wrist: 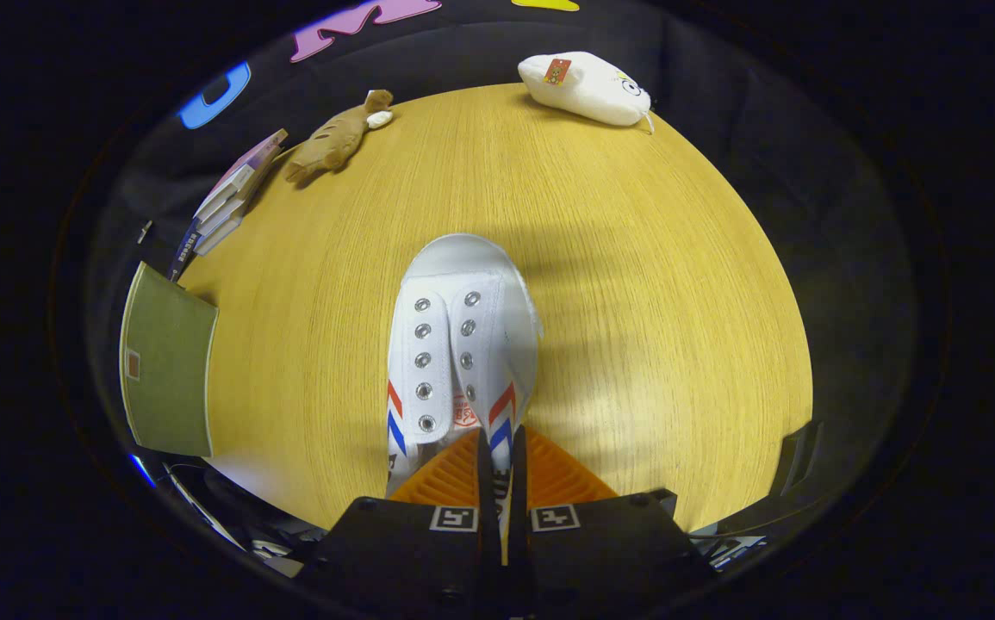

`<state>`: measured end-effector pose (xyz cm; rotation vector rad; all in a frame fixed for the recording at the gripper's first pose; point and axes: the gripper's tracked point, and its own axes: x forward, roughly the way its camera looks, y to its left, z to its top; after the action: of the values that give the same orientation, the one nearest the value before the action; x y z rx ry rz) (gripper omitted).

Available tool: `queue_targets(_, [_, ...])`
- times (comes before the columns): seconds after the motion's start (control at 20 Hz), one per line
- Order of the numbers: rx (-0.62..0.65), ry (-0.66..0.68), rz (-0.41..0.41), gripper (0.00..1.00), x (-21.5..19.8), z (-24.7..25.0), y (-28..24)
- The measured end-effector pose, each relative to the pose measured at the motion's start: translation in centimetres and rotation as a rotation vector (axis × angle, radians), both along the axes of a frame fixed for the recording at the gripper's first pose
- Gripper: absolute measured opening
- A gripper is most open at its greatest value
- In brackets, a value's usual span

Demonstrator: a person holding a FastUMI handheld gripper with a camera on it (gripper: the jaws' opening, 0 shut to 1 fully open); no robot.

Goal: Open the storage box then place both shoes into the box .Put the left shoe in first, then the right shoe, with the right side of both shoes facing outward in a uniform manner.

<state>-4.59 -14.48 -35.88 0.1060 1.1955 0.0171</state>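
Between the fingers, low over the desk: a white shoe [463, 344], pinched at its heel end by the tool [497, 469].
Tool state: fingers pressed nearly together on a thin fold of the shoe's collar or heel edge; both fingers appear to bear on it.
Why held so: the heel rim is the thinnest, stiffest part to nip, and a grip there leaves the body of the shoe free to hang or slide toe-first into an opening. My judgement, not observed.
Shoe axis: long axis runs straight away from the fingers; toe cap points ahead toward the far edge of the desk [635, 258], eyelets and tongue face up.
Shoe contact: cannot tell whether the sole rests on the desk or is lifted; a shadow lies just beside its right flank.
Which shoe: left or right not certain from this angle.
Storage box: not identified here. A green flat panel [168, 362] stands off to the left of the shoe, possibly a lid or flap.
Other items: stack of books [230, 194] beyond the panel; brown plush toy [333, 138] and white plush toy [587, 86] at the far edge, well apart from the shoe.
Stage: shoe in hand, not yet boxed.
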Motion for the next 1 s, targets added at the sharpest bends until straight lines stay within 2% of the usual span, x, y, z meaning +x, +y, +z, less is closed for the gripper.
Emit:
queue_targets(0.2, [0.066, 0.017, -0.084, 0.07, -0.3, 2.0, 1.2])
queue_targets(0.5, [0.106, -0.045, -0.139, 0.07, -0.2, 8.9, 5.9])
queue_targets(0.75, [0.184, -0.12, -0.145, 0.07, 0.1, 15.6, 13.8])
queue_targets(1.0, [0.284, -0.142, -0.145, 0.07, -0.7, 19.5, 23.5])
